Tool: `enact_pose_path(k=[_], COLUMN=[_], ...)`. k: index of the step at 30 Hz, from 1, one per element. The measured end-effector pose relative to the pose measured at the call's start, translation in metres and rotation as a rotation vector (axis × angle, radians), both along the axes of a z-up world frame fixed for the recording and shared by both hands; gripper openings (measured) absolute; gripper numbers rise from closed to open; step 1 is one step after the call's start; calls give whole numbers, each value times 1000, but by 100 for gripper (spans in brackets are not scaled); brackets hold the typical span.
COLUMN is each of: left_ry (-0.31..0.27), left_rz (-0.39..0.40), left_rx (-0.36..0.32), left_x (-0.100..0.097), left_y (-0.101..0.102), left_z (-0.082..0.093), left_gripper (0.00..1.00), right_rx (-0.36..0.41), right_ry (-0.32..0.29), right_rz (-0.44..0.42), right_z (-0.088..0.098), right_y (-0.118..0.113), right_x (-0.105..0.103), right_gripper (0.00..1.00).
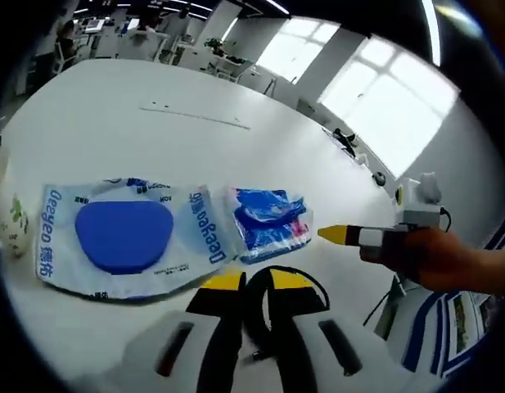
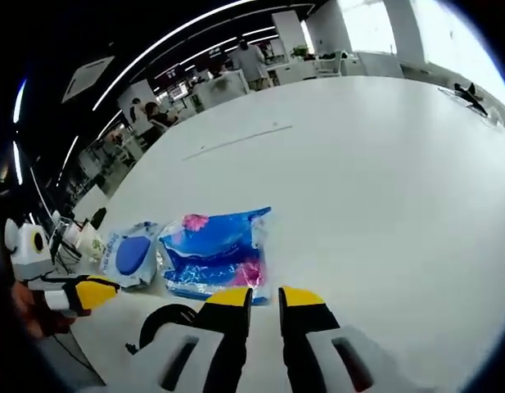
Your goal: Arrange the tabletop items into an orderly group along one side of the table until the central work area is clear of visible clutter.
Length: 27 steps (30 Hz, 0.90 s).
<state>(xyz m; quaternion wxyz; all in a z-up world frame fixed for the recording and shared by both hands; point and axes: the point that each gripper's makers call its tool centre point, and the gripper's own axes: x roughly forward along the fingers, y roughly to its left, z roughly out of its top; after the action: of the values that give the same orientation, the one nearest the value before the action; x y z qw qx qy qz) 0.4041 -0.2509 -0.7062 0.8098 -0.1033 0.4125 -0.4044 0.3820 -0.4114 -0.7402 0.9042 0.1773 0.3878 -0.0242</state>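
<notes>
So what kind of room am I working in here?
Most likely an open-plan office or lab: a large white table, further desks with people seated at them, long ceiling strip lights and big bright windows.

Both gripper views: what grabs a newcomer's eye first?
Two bright blue plastic packets lying side by side on the big white table: the large Deeyeo pack with its blue oval, and the smaller blue-and-pink packet next to it. Then the yellow-tipped jaws: the left gripper and right gripper both sit just short of the packets, holding nothing.
</notes>
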Motion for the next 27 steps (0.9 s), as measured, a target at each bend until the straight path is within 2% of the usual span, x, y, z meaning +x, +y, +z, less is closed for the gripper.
enact_pose_path(k=[6,11,16,19,24,27], left_ry=[-47,-68,-75,-113,-115,-124], left_rz=[-4,-12,-26,-69,-70,-91], left_rx=[25,52,94,125,118,145], left_x=[23,38,45,48,56,58], left_y=[-14,-20,-23,-26,-33,-36], left_z=[5,1,-9,-13,-14,-18], left_gripper=[8,9,12,11,11,10], right_rx=[6,20,25,28,36,42], right_ry=[0,2,2,-5,-12,-19], right_rz=[6,15,23,29,55,61], right_z=[-1,-2,-3,-3,-4,-3], right_y=[-10,-17,-20,-21,-17,-15], right_x=[4,5,8,12,18,22], right_gripper=[12,13,13,13,13,13])
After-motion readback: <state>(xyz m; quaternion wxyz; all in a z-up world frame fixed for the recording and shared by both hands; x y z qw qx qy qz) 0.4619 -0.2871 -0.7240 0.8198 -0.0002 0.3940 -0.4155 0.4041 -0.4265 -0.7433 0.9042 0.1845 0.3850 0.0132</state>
